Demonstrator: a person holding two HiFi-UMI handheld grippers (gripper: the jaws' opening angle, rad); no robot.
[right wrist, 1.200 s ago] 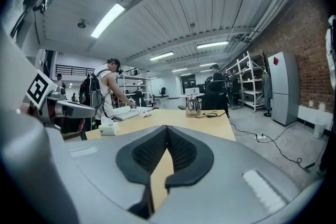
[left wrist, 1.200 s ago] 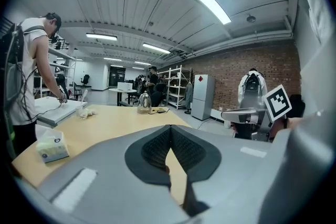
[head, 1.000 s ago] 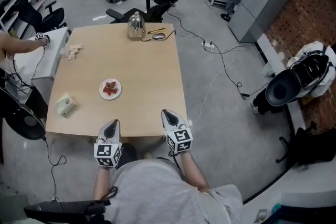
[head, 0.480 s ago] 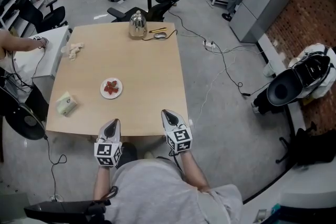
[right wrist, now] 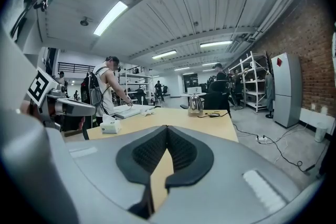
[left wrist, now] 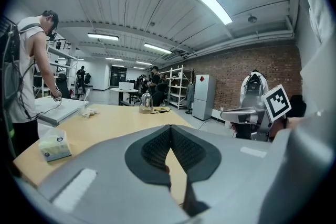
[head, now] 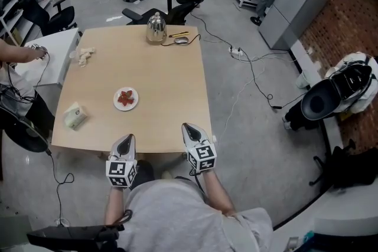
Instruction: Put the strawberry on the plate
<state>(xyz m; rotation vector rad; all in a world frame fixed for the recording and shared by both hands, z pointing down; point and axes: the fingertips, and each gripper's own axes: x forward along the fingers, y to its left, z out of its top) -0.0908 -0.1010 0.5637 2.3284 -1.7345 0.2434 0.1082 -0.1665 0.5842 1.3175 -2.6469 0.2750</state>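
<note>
Red strawberry point(head: 124, 97) on white round plate point(head: 116, 103) lies up-frame of left tool point(head: 125, 141), nearer than right tool point(head: 189, 130); 2 tools pressed together, empty.

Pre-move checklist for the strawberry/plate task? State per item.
1. Left gripper empty: ok. Jaws together, nothing between them.
2. Right gripper empty: ok. Jaws together, nothing between them.
3. Strawberry on plate: ok. Red fruit already lies on it.
4. Another strawberry loose on the table: cannot tell for certain. None shows in the head view.
5. Way to the plate free: ok. Bare tabletop between both grippers and the plate, and the tissue pack sits off to the left, apart from it.
</note>
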